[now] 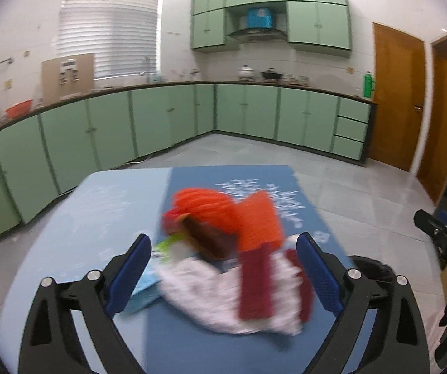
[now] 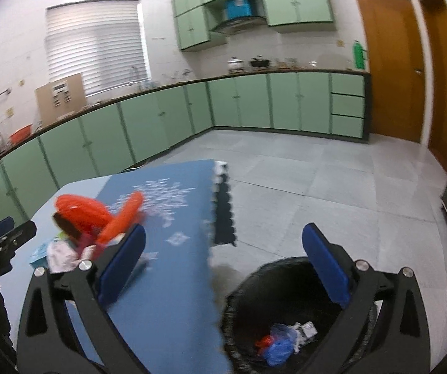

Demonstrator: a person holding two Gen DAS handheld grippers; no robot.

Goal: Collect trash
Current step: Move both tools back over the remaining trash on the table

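A blurred heap of trash lies on the blue mat (image 1: 254, 349): an orange bag (image 1: 206, 204), an orange packet (image 1: 259, 218), a dark red wrapper (image 1: 254, 283), a white patterned wrapper (image 1: 211, 296) and a light blue packet (image 1: 144, 290). My left gripper (image 1: 223, 268) is open, its blue pads on either side of the heap. My right gripper (image 2: 223, 261) is open and empty above the black-lined trash bin (image 2: 245, 296), which holds blue, red and white scraps (image 2: 281, 341). The heap shows at the left of the right wrist view (image 2: 89, 218).
The table (image 1: 77, 218) has a light blue surface left of the mat. The bin stands on the grey tiled floor (image 2: 317, 187) beside the table's right edge. Green cabinets (image 1: 161, 118) line the far walls. Wooden doors (image 1: 398, 93) are at the right.
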